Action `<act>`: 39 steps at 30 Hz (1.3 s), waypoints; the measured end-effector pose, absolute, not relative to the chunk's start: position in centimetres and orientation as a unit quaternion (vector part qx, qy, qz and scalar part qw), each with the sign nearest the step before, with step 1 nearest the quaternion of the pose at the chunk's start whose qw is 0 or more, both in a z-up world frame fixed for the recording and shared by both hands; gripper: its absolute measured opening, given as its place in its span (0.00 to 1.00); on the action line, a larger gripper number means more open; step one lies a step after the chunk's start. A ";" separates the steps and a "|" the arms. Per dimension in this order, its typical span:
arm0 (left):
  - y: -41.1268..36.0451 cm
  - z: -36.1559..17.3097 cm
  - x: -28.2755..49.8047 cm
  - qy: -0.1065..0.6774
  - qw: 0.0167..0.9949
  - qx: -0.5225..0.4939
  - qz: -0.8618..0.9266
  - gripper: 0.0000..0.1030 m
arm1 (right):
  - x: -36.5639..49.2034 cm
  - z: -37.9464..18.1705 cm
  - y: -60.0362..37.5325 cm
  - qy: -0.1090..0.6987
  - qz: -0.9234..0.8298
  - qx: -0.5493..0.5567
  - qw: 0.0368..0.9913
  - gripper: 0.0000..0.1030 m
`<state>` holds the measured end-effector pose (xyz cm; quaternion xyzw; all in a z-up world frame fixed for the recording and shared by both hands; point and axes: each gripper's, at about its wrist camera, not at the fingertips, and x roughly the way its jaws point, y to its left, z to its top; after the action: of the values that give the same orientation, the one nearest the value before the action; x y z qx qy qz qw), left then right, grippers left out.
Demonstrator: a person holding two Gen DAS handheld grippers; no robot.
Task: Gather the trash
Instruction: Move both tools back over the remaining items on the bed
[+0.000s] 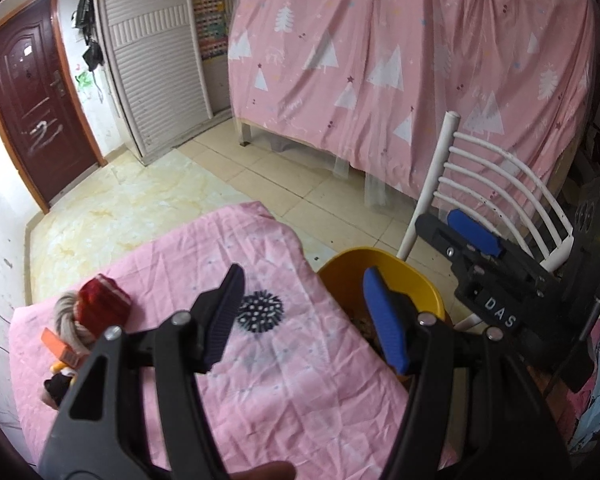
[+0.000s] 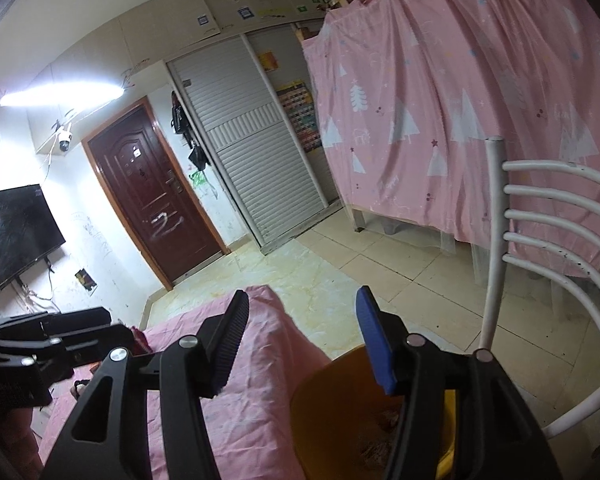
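Both our tools stand part open and empty: the left tool (image 1: 304,320) over the pink-covered desk (image 1: 300,392), the right tool (image 2: 300,340) above the yellow bin (image 2: 340,408) beside it. The spiky black ball (image 1: 260,313), red-and-rope toy (image 1: 96,308) and orange box (image 1: 60,350) remain; a careless reach could snag cloth and drag them off.

White letters "DAS" stand on the right gripper (image 1: 474,236) body.
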<state>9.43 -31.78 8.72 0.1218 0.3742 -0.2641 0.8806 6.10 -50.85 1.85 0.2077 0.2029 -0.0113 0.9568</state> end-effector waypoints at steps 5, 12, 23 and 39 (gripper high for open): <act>-29.2 9.3 9.6 0.365 0.890 0.107 -0.253 0.58 | 6.8 1.9 -48.4 0.217 0.004 0.192 0.957 0.49; -24.0 10.2 10.6 0.355 0.905 0.080 -0.222 0.58 | 8.6 2.9 -44.1 0.232 0.031 0.164 0.958 0.49; -14.3 10.6 11.7 0.345 0.926 0.045 -0.150 0.58 | 11.2 3.1 -36.0 0.262 0.088 0.114 0.954 0.49; -2.4 6.6 13.9 0.387 0.920 -0.008 -0.061 0.58 | 14.1 1.8 -28.0 0.312 0.142 0.063 0.937 0.49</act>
<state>13.90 -2.35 6.57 -0.0076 0.3867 -0.0610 0.9202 14.07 -27.96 1.76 0.0631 0.3125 0.1425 0.9371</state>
